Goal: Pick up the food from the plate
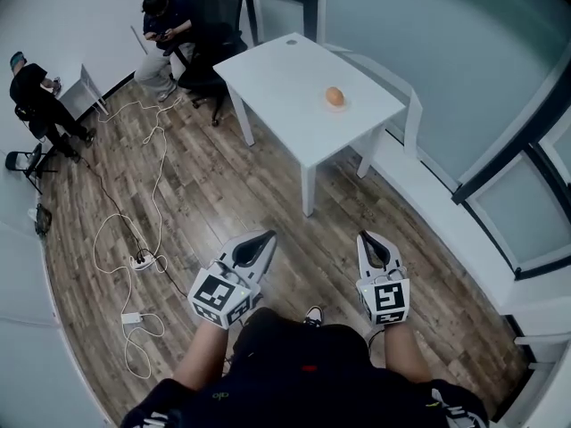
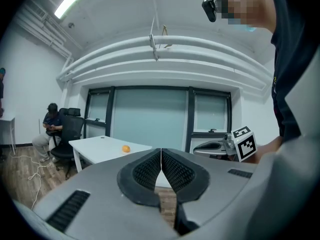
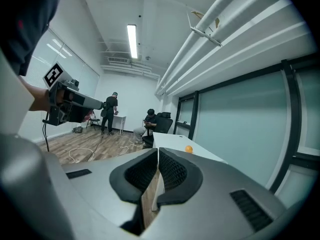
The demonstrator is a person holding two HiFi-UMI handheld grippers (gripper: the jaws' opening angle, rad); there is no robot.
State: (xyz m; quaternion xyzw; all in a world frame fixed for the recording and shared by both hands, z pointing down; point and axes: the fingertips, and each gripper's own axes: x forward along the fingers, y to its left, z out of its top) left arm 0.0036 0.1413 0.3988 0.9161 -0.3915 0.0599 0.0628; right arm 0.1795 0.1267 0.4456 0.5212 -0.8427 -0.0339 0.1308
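Note:
An orange round food item [image 1: 335, 96] rests on a small white plate [image 1: 335, 106] on the white table [image 1: 285, 83], far ahead of me. It shows small in the left gripper view as the food [image 2: 125, 148] and in the right gripper view as the food [image 3: 188, 148]. My left gripper [image 1: 265, 236] and right gripper [image 1: 367, 236] hang over the wooden floor near my body, well short of the table. Both are shut with nothing between the jaws.
A person sits in an office chair [image 1: 214, 20] behind the table's far left; another person [image 1: 40, 101] stands by a small white table [image 1: 85, 89] at the left. Cables and a power strip [image 1: 134, 261] lie on the floor. A low ledge [image 1: 446, 212] runs under the glass wall at right.

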